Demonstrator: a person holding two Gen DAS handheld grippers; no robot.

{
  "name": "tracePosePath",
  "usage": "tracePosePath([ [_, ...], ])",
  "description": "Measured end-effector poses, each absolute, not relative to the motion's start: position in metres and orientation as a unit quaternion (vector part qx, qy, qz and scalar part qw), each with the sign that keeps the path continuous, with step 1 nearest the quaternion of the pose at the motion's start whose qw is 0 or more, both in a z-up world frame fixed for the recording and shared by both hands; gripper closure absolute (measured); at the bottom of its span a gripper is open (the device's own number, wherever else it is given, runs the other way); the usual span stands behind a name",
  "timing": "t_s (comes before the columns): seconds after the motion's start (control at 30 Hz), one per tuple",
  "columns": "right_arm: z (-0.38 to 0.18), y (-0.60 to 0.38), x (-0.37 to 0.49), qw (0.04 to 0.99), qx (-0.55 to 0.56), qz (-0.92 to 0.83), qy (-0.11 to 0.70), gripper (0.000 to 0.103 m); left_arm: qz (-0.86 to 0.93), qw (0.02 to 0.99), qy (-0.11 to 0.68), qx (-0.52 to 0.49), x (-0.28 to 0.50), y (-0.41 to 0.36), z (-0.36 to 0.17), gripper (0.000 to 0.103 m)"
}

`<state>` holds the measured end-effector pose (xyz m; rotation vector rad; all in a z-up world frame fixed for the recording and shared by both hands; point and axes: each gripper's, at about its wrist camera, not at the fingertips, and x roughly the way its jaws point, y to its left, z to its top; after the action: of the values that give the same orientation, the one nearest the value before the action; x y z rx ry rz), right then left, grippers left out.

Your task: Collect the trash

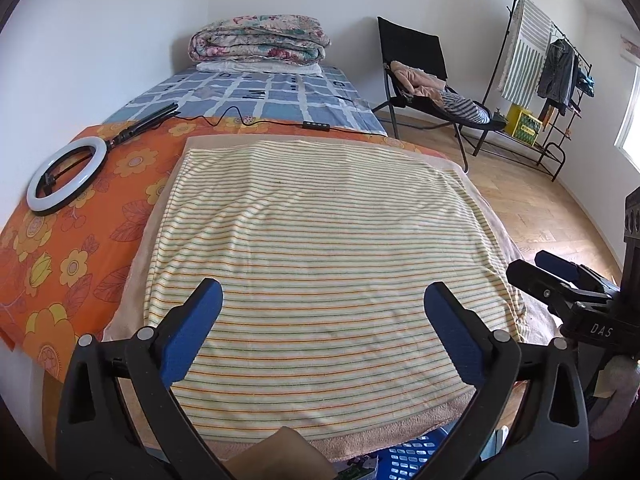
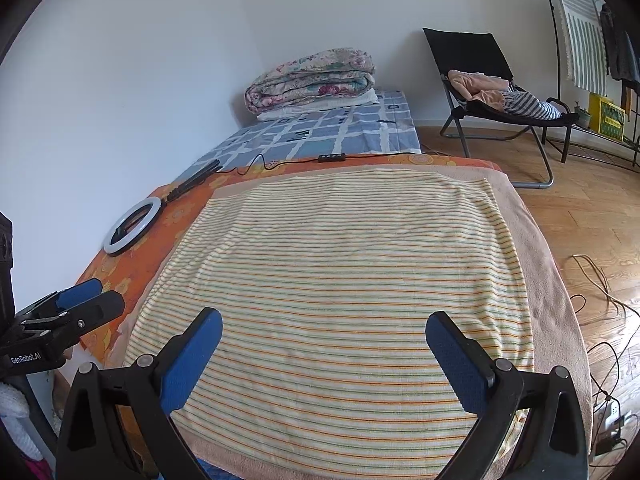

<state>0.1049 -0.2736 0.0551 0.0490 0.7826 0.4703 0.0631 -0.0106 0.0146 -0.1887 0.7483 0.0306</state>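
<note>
Striped towel (image 1: 320, 248) covers the bed; both hand-held grippers (image 1: 322, 330) (image 2: 324, 356) gape wide, empty; blue basket (image 1: 412, 456) half hidden.

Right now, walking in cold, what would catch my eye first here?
Probably the striped towel spread flat across the near end of the bed, with both open grippers, left and right, hovering over it empty. Next, the white ring light on the orange floral sheet to its left.

Your left gripper (image 1: 322, 300), jaws spread wide, nothing between its blue pads, angled downward, your right gripper (image 2: 324, 328) beside it, likewise wide and empty, angled downward.
</note>
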Motion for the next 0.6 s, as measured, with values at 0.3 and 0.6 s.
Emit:
tracePosePath([
  [0.3, 0.0528, -0.2691, 0.1019, 0.898, 0.014, 0.225, 0.377, 0.000, 0.019, 0.925, 0.371, -0.075, 0.0625, -0.0155, 0.0101, 0.001],
  [0.6, 0.0513, -0.2696, 0.1006, 0.898, 0.016, 0.226, 0.378, 0.000, 0.020, 0.925, 0.372, -0.073, 0.0622, -0.0156, 0.0090, 0.001],
])
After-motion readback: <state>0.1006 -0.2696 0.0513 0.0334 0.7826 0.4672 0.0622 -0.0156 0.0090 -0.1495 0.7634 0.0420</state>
